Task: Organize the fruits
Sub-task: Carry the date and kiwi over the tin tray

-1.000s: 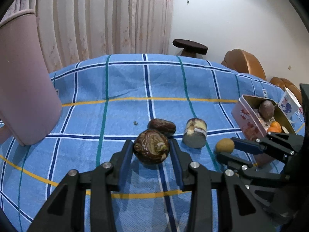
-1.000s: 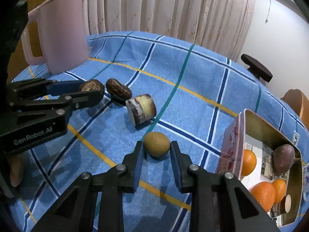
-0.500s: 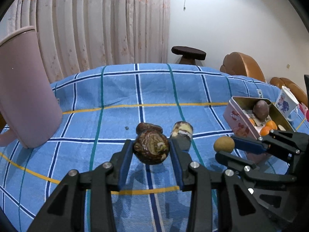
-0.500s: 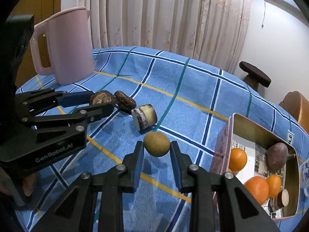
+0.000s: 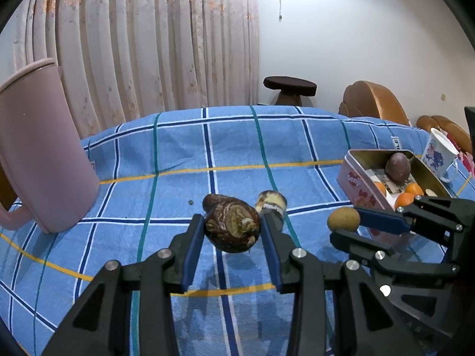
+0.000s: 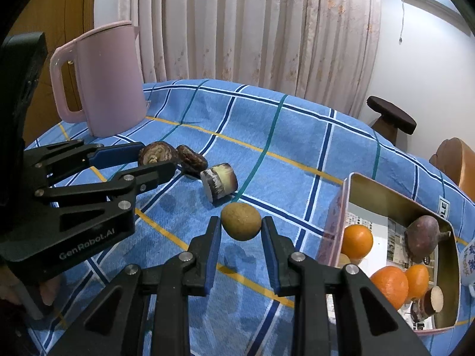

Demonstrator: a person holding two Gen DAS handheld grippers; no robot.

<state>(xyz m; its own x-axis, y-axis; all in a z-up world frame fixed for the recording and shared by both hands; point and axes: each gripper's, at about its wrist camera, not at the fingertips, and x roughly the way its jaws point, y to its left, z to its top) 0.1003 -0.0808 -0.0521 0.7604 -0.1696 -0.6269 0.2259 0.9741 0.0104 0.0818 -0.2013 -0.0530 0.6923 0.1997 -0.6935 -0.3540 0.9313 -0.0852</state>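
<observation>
My left gripper [image 5: 232,231] is shut on a brown mottled fruit [image 5: 232,227] and holds it above the blue checked cloth; both also show in the right wrist view [image 6: 157,155]. My right gripper [image 6: 241,226] is shut on a small yellow-brown round fruit [image 6: 241,221], lifted off the cloth, also seen in the left wrist view [image 5: 343,219]. A dark brown fruit [image 6: 192,161] and a cut cylindrical piece [image 6: 219,180] lie on the cloth. A pink tin [image 6: 335,222] at the right holds oranges [image 6: 356,241] and a purple fruit [image 6: 421,238].
A pink jug [image 6: 104,77] stands at the back left of the table. A printed white cup [image 5: 438,154] stands behind the tin. A dark stool [image 5: 289,86] and brown seats [image 5: 371,103] are beyond the table by the curtain.
Both grippers have risen with their fruits, which now hang higher above the cloth. The table items appear farther below in both views.
</observation>
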